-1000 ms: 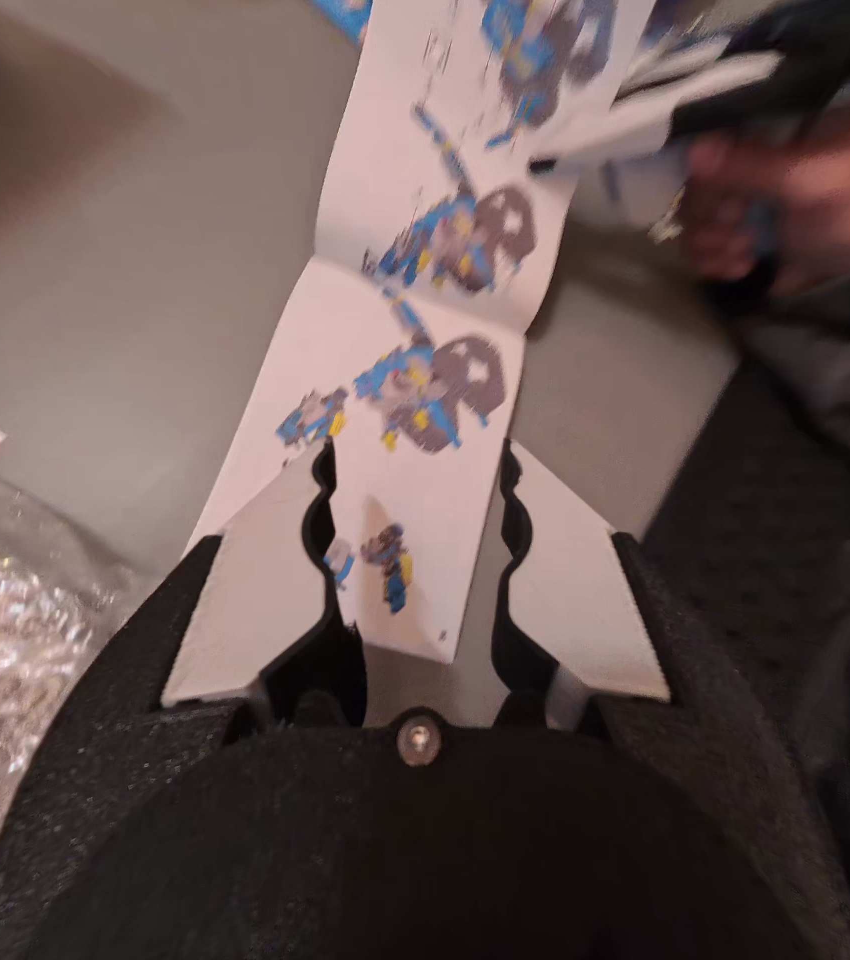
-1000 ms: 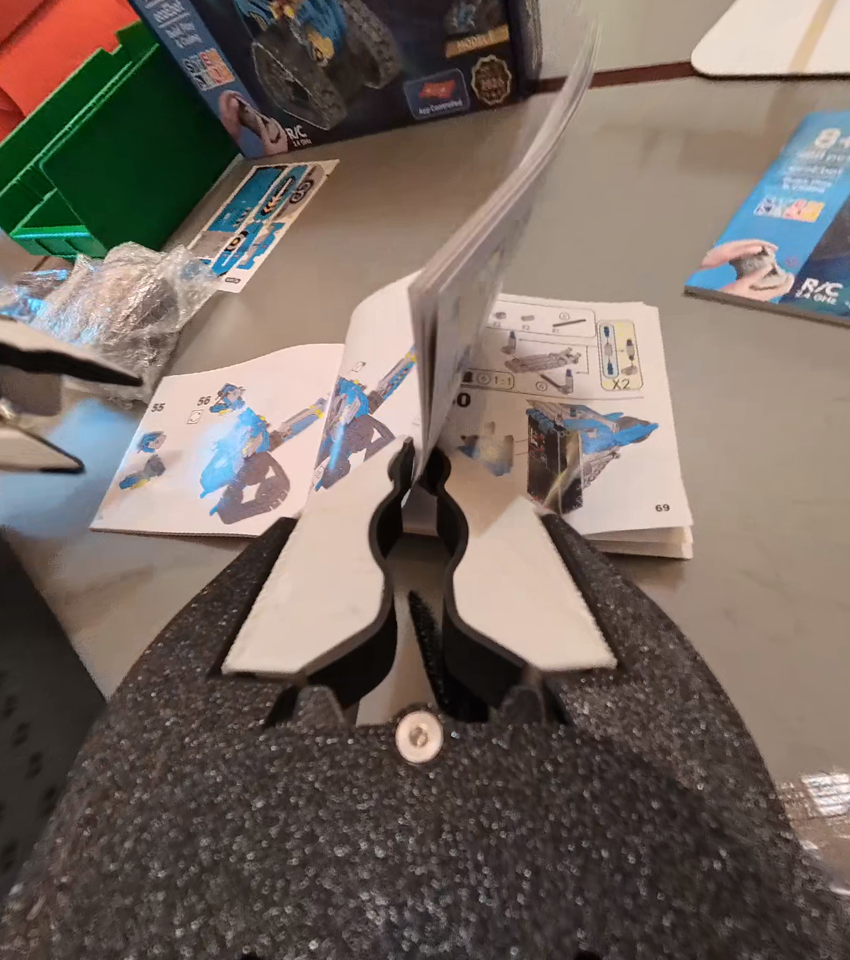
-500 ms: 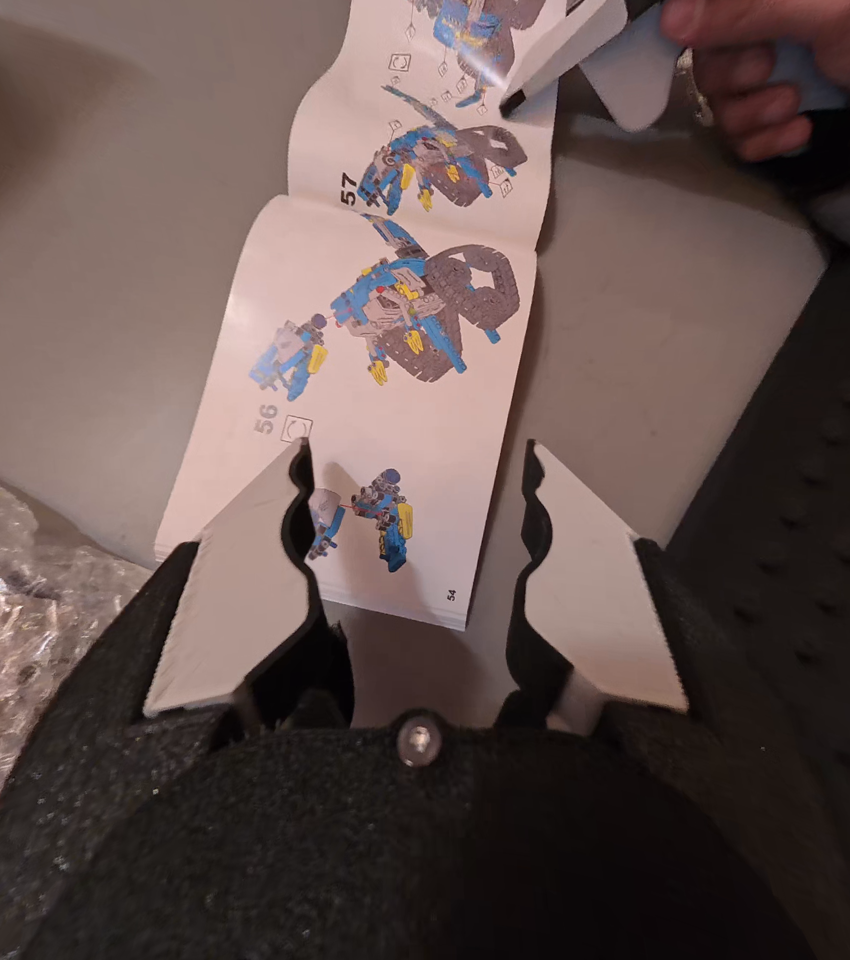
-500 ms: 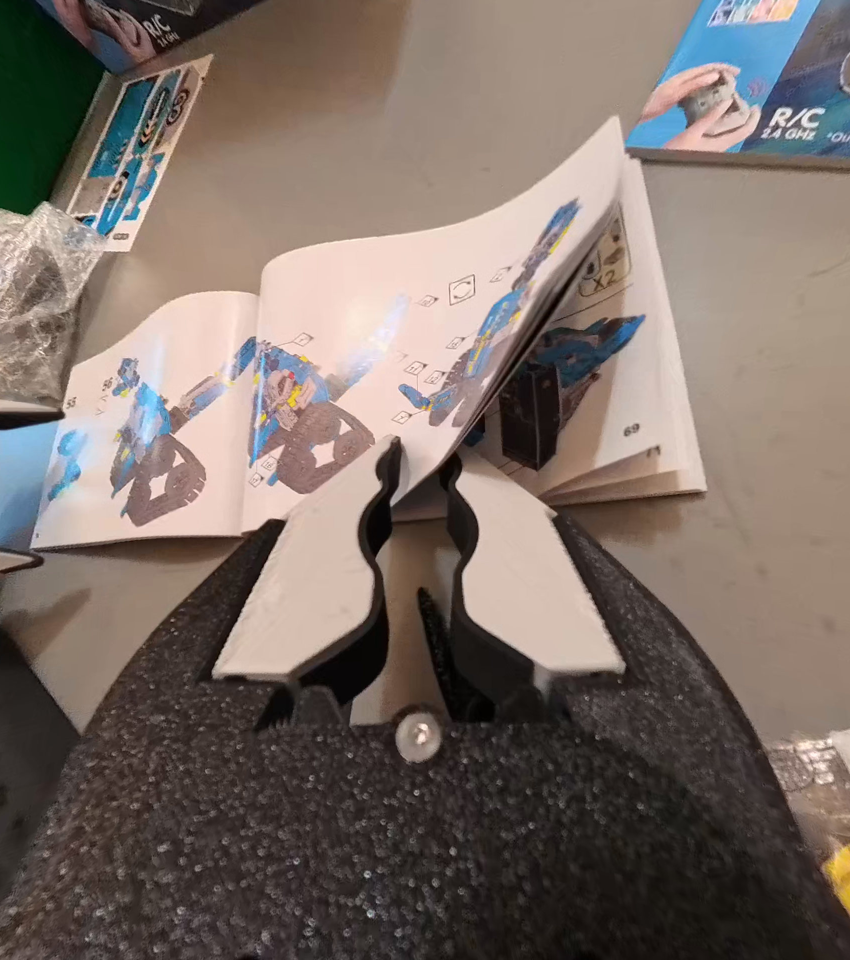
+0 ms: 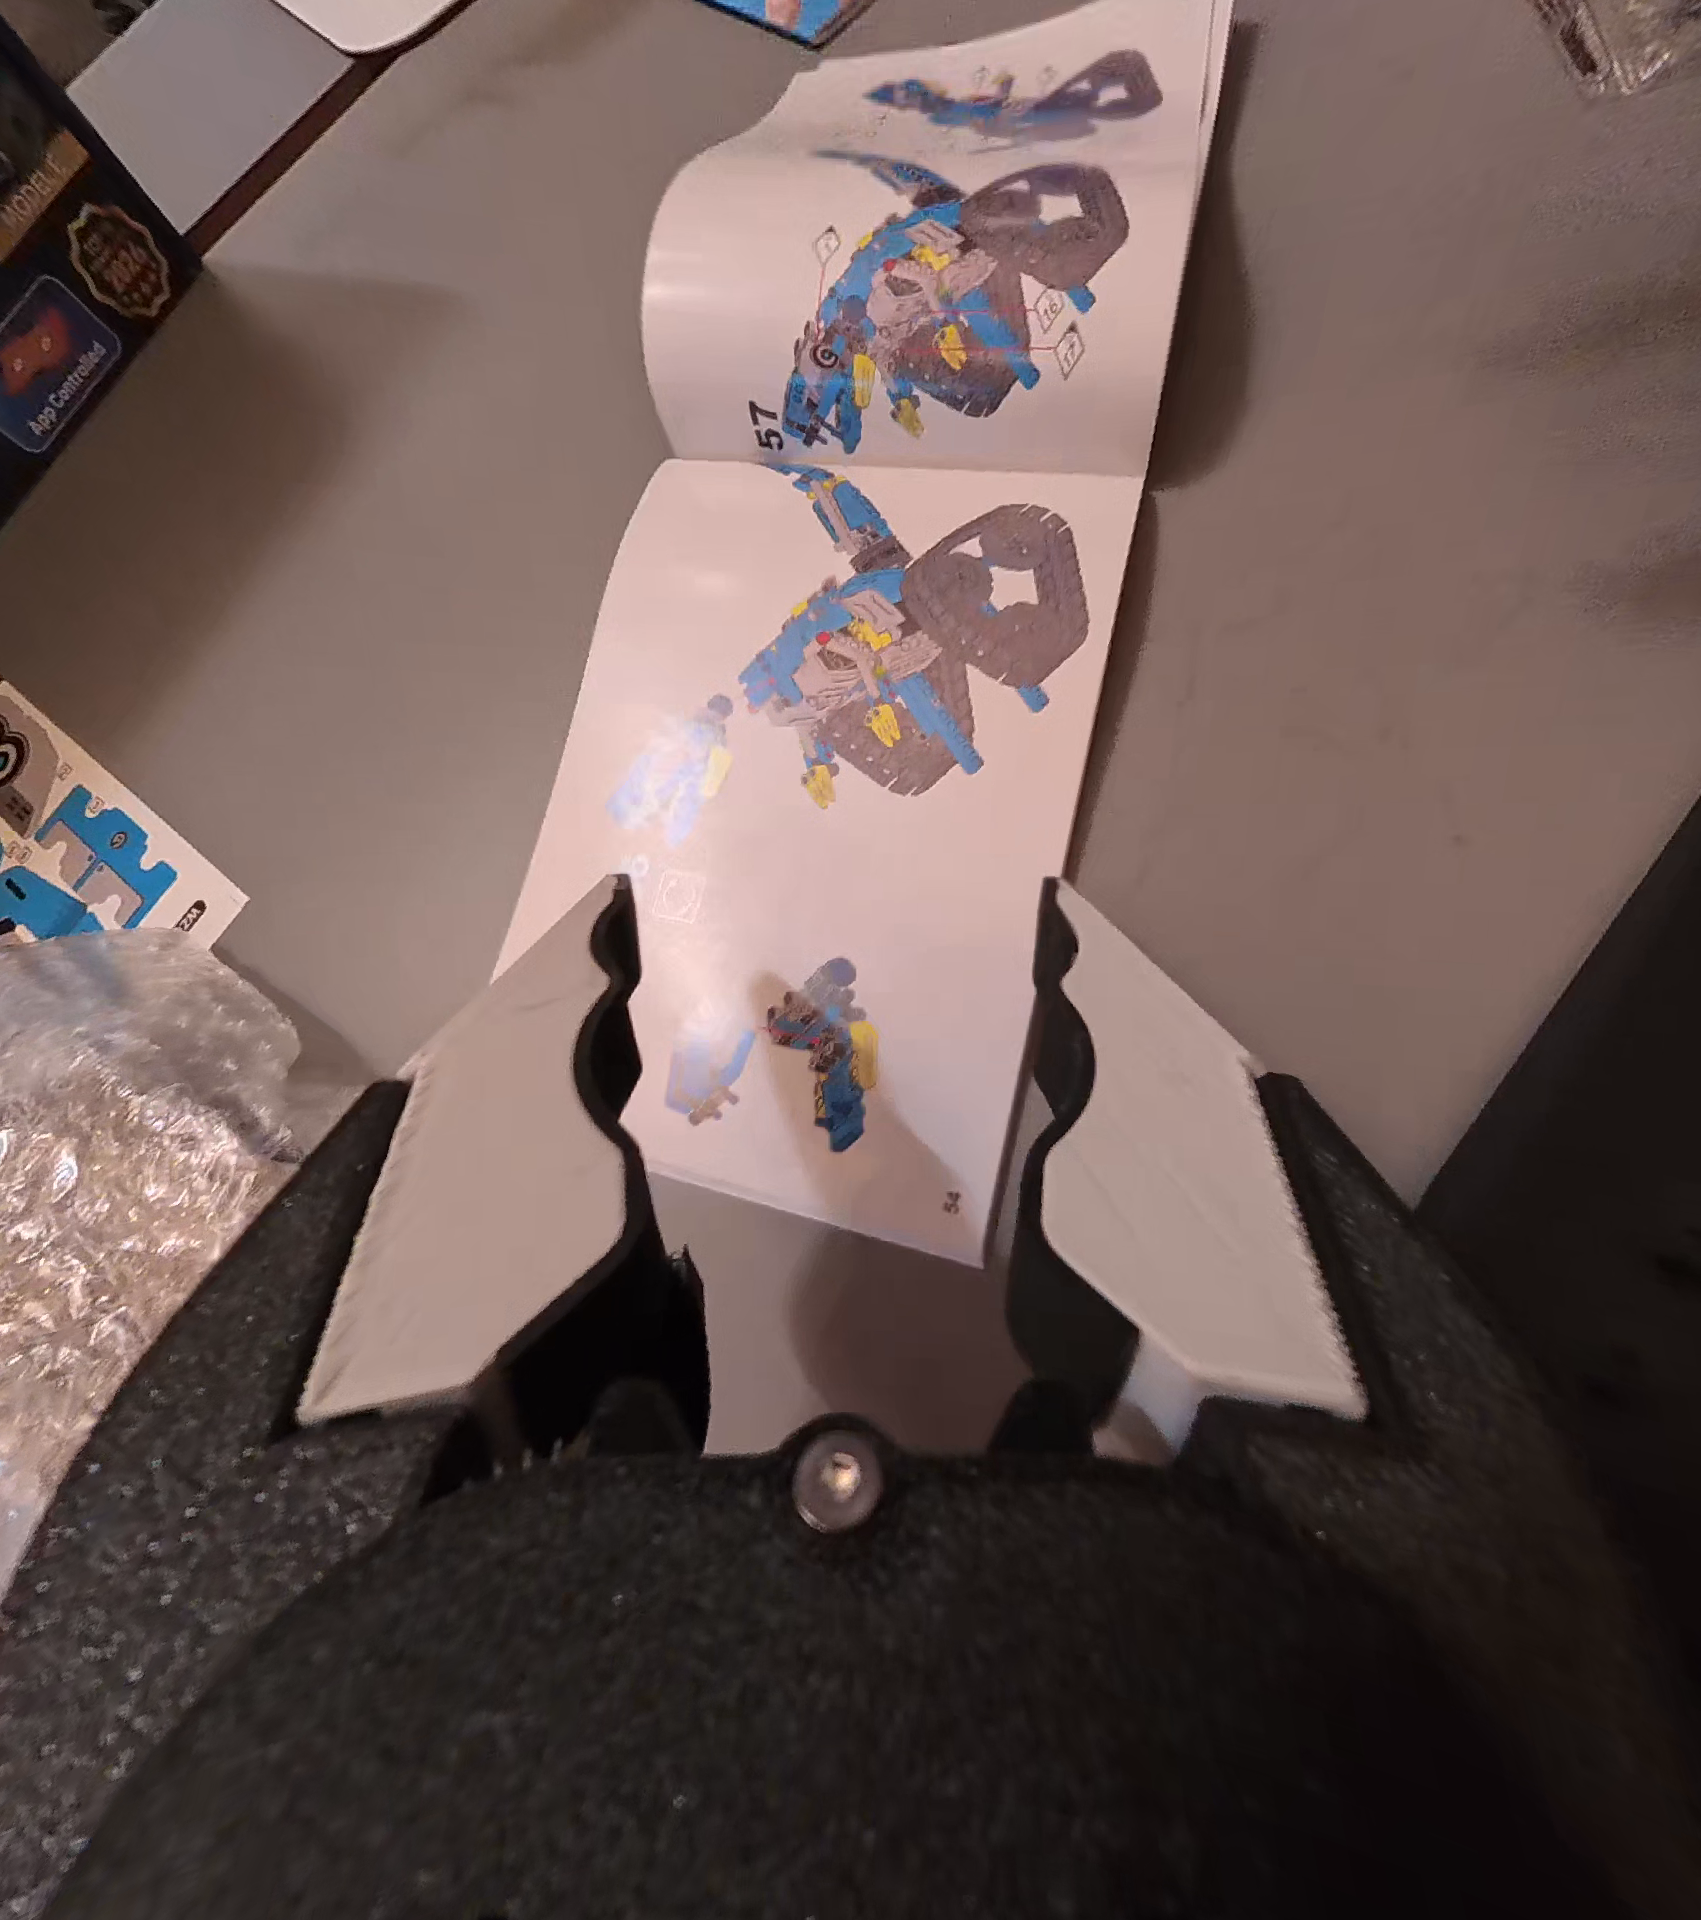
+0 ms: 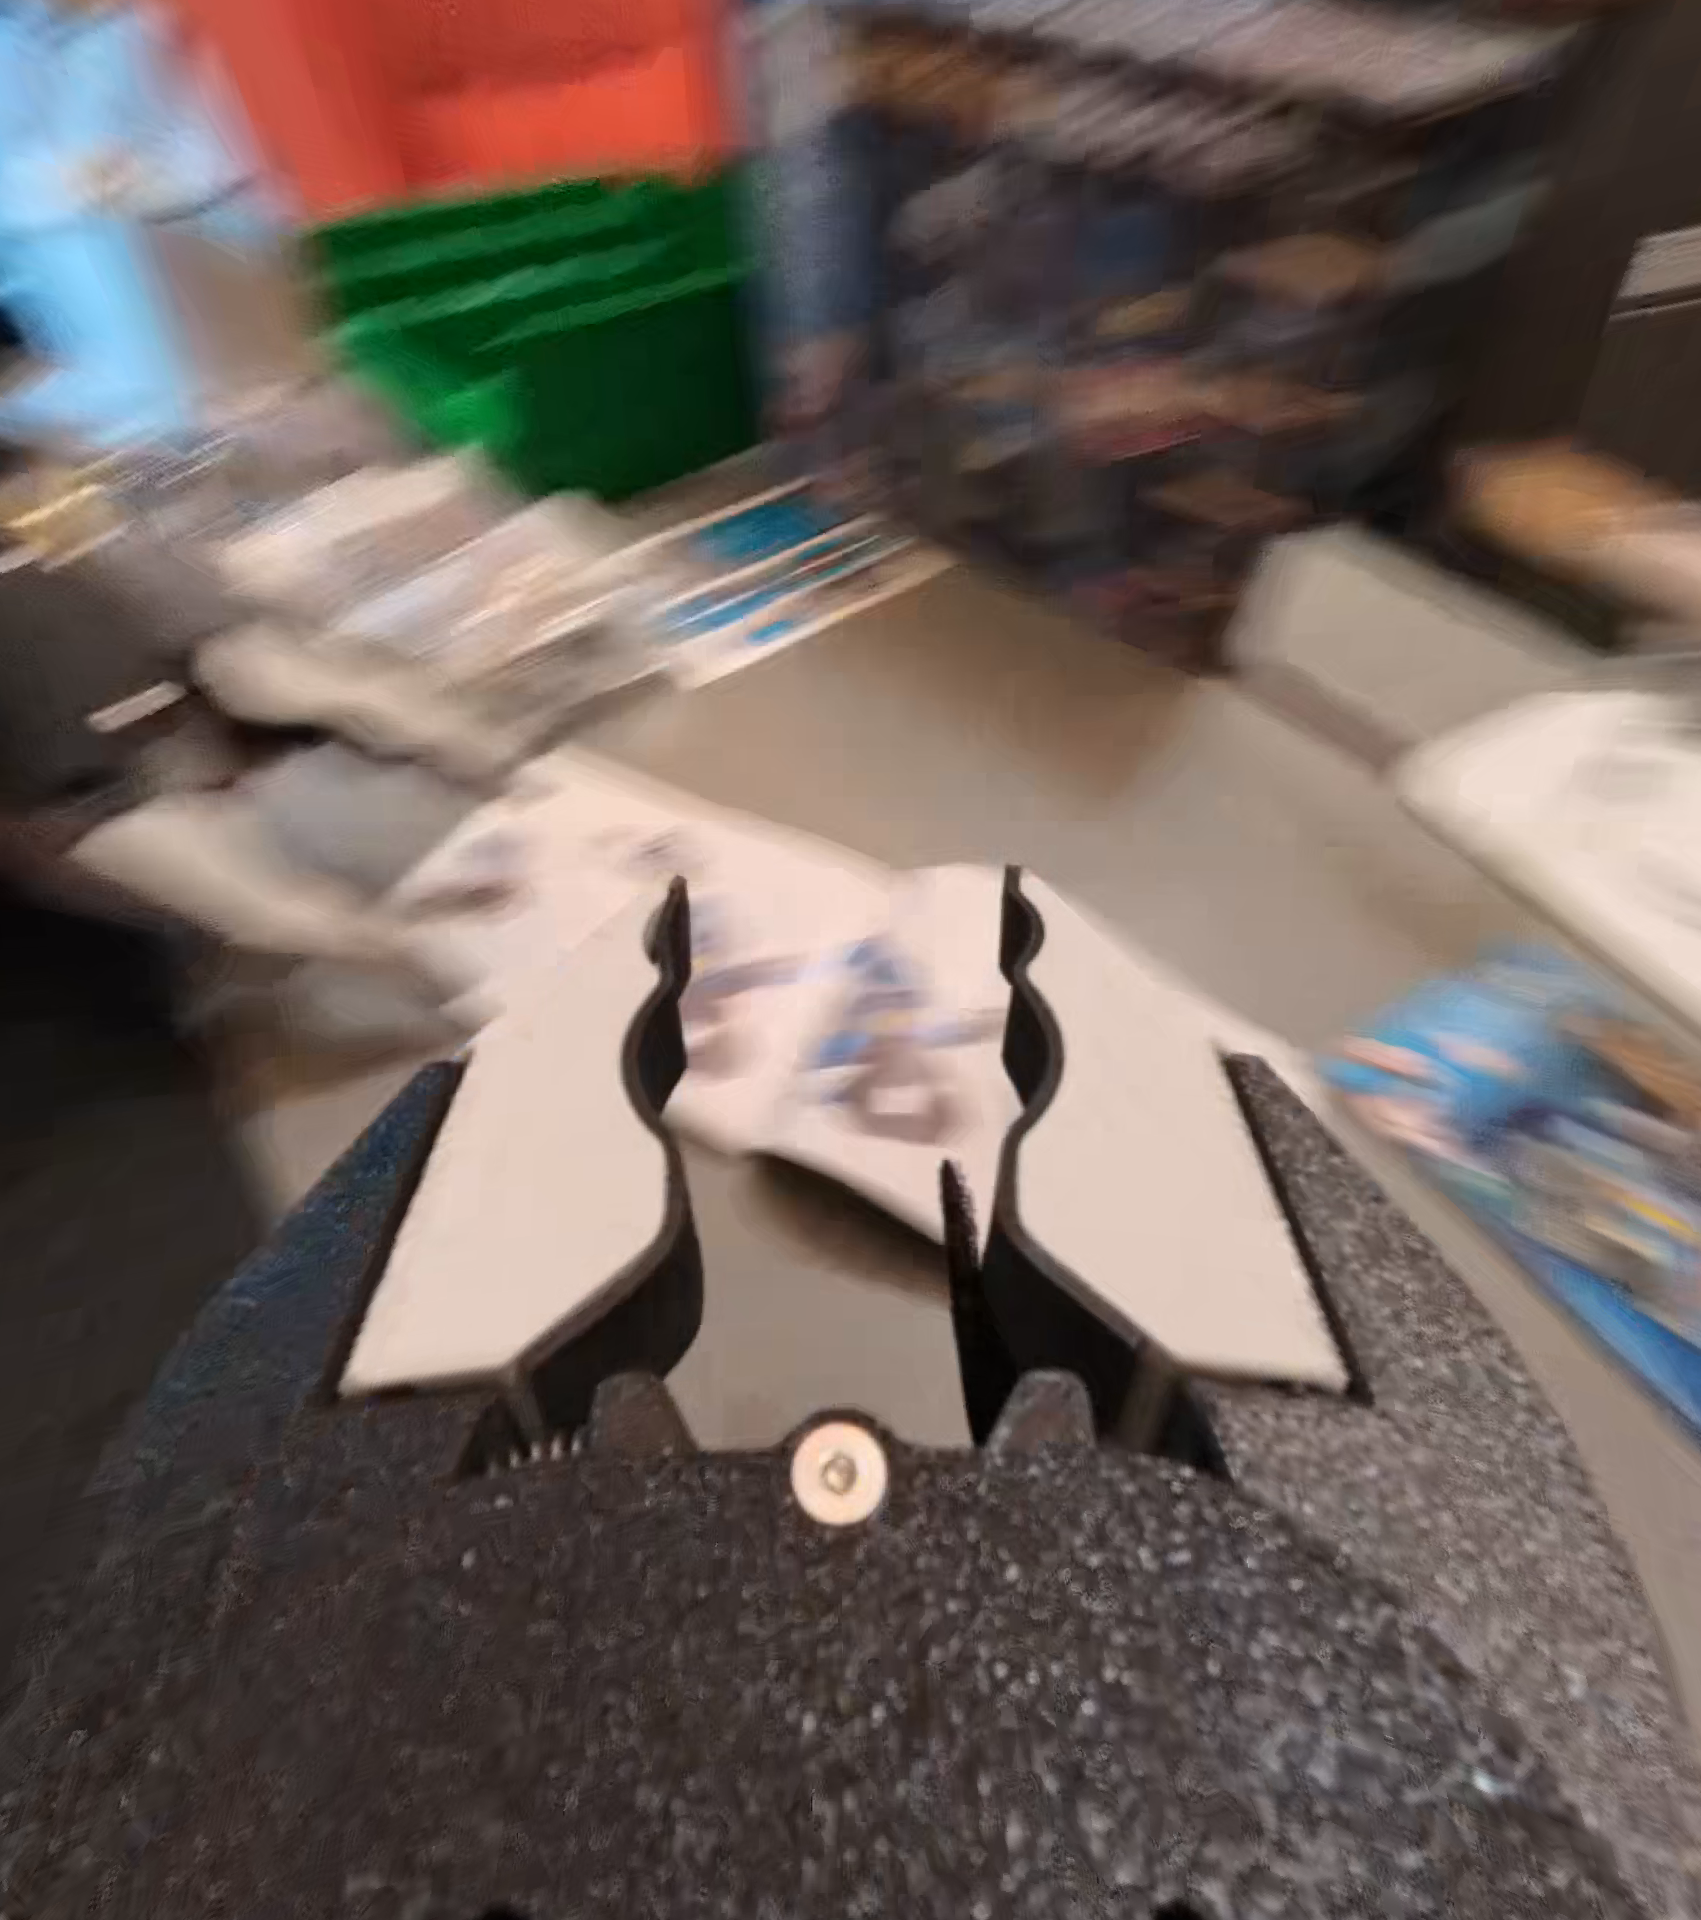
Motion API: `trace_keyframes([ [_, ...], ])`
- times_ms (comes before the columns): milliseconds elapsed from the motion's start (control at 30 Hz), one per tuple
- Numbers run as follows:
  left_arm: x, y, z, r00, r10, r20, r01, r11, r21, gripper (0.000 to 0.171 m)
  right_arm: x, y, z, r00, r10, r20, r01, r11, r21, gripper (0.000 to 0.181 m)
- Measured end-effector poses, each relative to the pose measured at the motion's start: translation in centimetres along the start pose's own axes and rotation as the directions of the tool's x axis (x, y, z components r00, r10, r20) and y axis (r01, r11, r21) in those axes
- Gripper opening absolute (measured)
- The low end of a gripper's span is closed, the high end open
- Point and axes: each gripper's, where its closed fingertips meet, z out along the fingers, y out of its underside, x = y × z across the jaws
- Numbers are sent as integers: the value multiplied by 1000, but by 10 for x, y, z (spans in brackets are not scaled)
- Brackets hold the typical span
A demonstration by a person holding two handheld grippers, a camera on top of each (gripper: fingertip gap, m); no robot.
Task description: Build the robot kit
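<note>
1 open booklet (image 5: 846, 727), 1 sticker sheet (image 5: 25, 831), 1 box (image 5: 4, 260) (rt view blurred).

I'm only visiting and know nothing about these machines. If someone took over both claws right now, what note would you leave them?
Left claw: open, empty, poised over the near page of the instruction booklet.
Right claw: open, empty, above the same booklet; its view is badly blurred.
The booklet lies open on the grey table, its far page curling up. Beside the left claw: a bubble-wrap bag and a sticker sheet; a dark box stands farther off.
Done: booklet is open.
Left: cannot tell from the pictures.
</note>
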Motion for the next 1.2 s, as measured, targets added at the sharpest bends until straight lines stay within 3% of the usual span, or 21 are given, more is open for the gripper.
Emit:
trace_keyframes([
  [33,-3,1,-1,1000,-4,5,4,1000,1,76,-39,13,14,978,-10,210,41,989,-139,69],
  [67,-6,1,-2,1000,-8,16,8,1000,4,74,-65,34,26,941,-35,337,130,956,-264,73],
  [133,-15,1,-6,999,-28,44,28,1000,12,70,-79,65,56,913,-190,362,314,893,-323,64],
  [233,-18,5,-15,996,-94,-8,94,995,19,70,-105,98,82,854,-256,454,428,841,-331,54],
  [433,-57,-7,1,959,-214,-183,209,977,-47,65,-96,87,85,845,-302,440,436,866,-243,59],
  [533,-57,-7,23,912,-266,-313,221,960,-171,68,-81,99,87,862,-335,382,448,855,-261,61],
  [633,-45,5,37,893,-243,-378,148,953,-264,68,-76,101,91,862,-370,347,468,842,-267,60],
  [700,-43,5,38,914,-191,-357,104,963,-248,63,-75,101,93,864,-379,332,470,844,-258,54],
  [900,-41,7,32,919,-174,-354,86,964,-250,63,-75,104,95,880,-332,340,429,863,-266,58],
  [1200,-38,-16,16,856,-239,-458,177,969,-175,58,-72,80,81,905,-266,330,335,926,-172,50],
])
